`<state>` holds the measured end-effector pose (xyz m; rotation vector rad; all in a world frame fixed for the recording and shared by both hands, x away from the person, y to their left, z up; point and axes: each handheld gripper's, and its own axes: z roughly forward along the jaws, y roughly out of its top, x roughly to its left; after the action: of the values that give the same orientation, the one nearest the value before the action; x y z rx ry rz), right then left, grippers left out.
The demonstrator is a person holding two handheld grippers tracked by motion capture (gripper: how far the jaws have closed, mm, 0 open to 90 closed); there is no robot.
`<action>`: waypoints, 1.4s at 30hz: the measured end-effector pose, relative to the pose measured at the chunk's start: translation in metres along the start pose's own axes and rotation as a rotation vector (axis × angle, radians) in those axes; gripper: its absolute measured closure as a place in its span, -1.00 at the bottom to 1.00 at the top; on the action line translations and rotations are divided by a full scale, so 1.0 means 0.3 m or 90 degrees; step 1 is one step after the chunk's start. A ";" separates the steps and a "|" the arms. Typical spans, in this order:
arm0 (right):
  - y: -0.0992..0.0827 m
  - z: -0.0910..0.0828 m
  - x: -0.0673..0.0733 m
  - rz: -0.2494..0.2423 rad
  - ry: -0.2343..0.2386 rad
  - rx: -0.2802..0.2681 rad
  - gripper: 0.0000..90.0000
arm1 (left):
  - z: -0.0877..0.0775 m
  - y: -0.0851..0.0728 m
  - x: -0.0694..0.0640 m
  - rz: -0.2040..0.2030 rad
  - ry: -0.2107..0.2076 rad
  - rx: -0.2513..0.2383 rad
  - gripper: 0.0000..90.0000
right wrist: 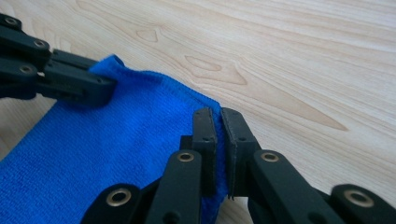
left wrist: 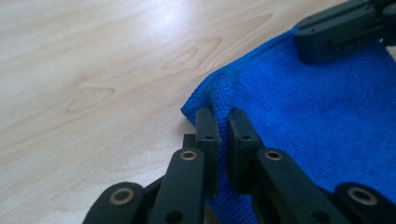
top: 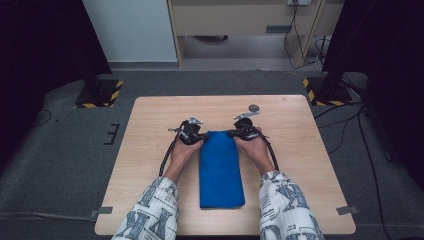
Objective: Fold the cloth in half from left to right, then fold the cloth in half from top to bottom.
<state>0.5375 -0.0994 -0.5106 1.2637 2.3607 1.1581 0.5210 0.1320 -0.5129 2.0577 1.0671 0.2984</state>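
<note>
I've got the blue cloth (top: 221,169) lying flat in the middle of the wooden surface (top: 145,150), folded into a long strip that runs away from me, its near end close to the front edge and its far end about halfway across. My left gripper (top: 200,136) is at the far left corner of the cloth, my right gripper (top: 233,133) at the far right corner, both low on the surface and pointing in toward each other across that far edge. In the left gripper view the fingers (left wrist: 208,135) are pinched nearly together with a puckered fold of the cloth (left wrist: 317,121) caught between them, right at the corner. The other gripper (left wrist: 341,30) shows at the top right of that view, clamped on the opposite corner. In the right gripper view it is the same story: the fingers (right wrist: 205,135) are closed tight on the cloth (right wrist: 116,140) edge, a thin line of blue showing between the pads, and the left gripper (right wrist: 70,84) sits at the far corner on the left with the cloth bunched up into it. The rest of the cloth lies flat and smooth on the surface. A small grey disc (top: 254,107) rests on the surface just beyond my right gripper, apart from the cloth.
</note>
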 end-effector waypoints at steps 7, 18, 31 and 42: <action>0.018 -0.041 -0.008 0.001 0.009 -0.025 0.89 | -0.030 0.032 -0.002 -0.002 0.004 -0.027 0.88; 0.043 -0.065 -0.014 0.000 0.007 -0.044 0.89 | -0.036 0.038 -0.003 -0.005 0.004 -0.039 0.89; 0.055 -0.134 0.005 -0.024 0.014 -0.080 0.89 | -0.083 0.091 -0.032 0.015 0.009 -0.068 0.89; 0.082 -0.175 -0.005 -0.023 0.011 -0.105 0.89 | -0.098 0.120 -0.041 0.027 0.015 -0.089 0.89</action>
<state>0.5259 -0.1210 -0.4581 1.1565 2.2378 1.3265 0.5192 0.1260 -0.4653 1.9582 0.9892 0.4076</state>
